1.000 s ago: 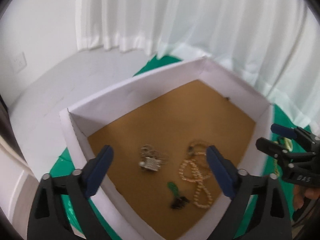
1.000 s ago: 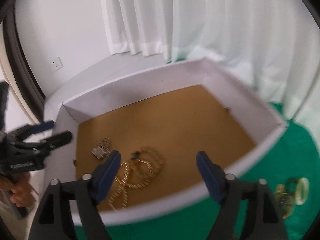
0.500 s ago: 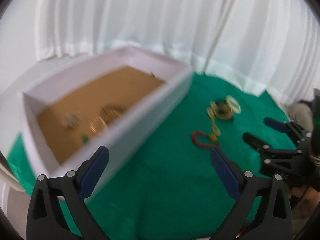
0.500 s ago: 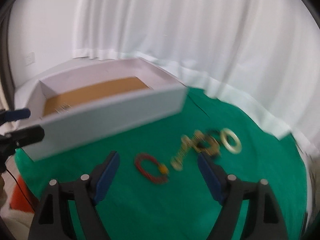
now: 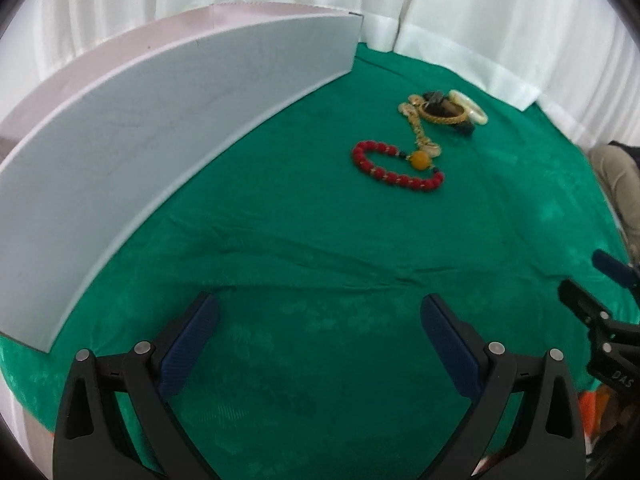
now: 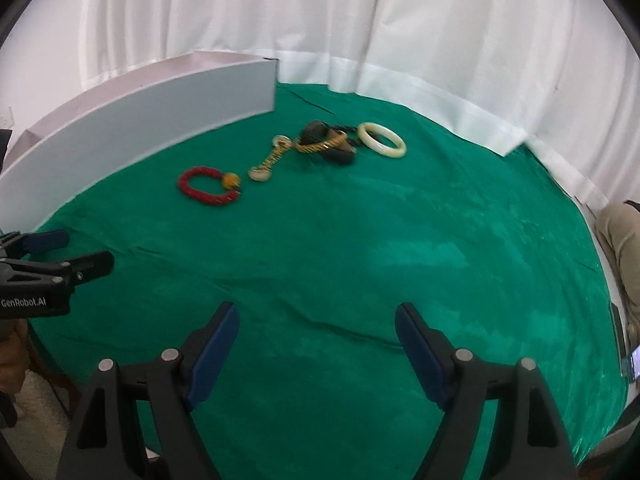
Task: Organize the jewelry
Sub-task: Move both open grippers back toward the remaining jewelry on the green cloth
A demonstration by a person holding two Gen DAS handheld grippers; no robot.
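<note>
Both tools hang empty above the green-cloth surface (image 6: pixel 360 248): the left hand-held gripper (image 5: pixel 320 344) and the right hand-held gripper (image 6: pixel 318 344) each have their blue pads spread wide, pinching nothing. The jewelry lies well ahead, at about twelve to one o'clock in the left wrist view: a red bead bracelet (image 5: pixel 394 168) with an amber bead, a gold chain (image 5: pixel 420 130) touching it, then a gold bangle (image 5: pixel 444 114) heaped with a dark piece, and a pale jade-like bangle (image 6: pixel 382 140) just beside. The white box (image 5: pixel 160 132) stands at ten o'clock.

The likely trouble is tangling: because the chain touches the bracelet, lifting one may drag the other. Thin pieces on soft cloth may also slip, or the pads may pinch the cloth.
</note>
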